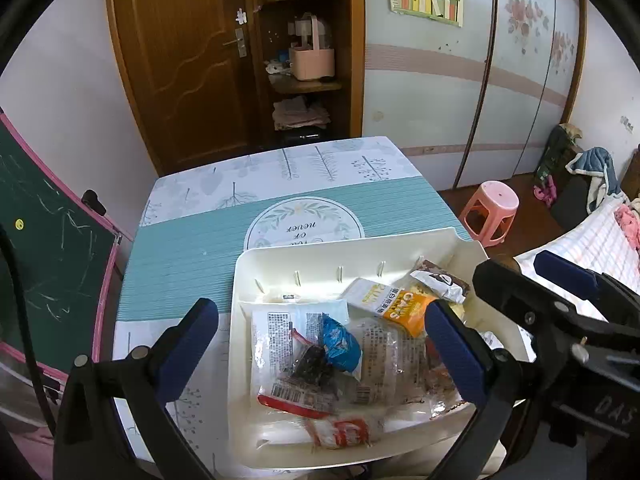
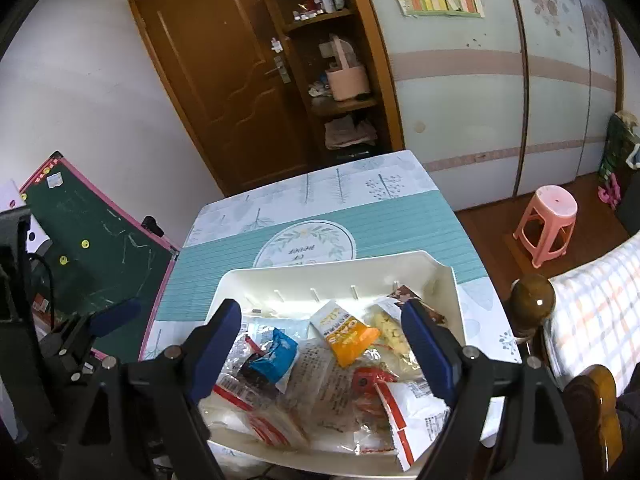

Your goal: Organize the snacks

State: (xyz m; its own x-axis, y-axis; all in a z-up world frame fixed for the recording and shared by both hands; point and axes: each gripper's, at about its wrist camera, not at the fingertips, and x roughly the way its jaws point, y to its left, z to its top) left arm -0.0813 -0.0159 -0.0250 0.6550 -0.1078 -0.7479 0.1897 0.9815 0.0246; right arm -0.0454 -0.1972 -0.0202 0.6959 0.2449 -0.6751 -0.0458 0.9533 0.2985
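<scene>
A cream plastic tray [image 1: 256, 276] sits at the near edge of the table [image 1: 188, 248], which is covered by a teal cloth with leaf prints. The tray is filled with a loose heap of wrapped snacks [image 1: 320, 360]: an orange and white packet [image 1: 400, 304] toward the back, a blue wrapper [image 1: 340, 344] in the middle, a dark brown packet [image 1: 440, 280] in the far right corner, and clear bags with red print [image 1: 344, 432] along the near side.

The left gripper [image 1: 320, 328] hangs over the left part of the tray with its blue-padded fingers [image 1: 192, 336] spread wide; nothing is pinched between them, and the snacks lie below the gap. The right gripper [image 2: 320, 340] hovers over the right part of the tray, its fingers [image 2: 428, 352] also spread wide and holding nothing, with the orange packet and blue wrapper visible between them.

Beyond the table stand a wooden door [image 1: 176, 60], open shelves [image 1: 304, 88] and a pink stool [image 1: 490, 208] on the floor. A green chalkboard [image 1: 48, 260] leans at the table's left.
</scene>
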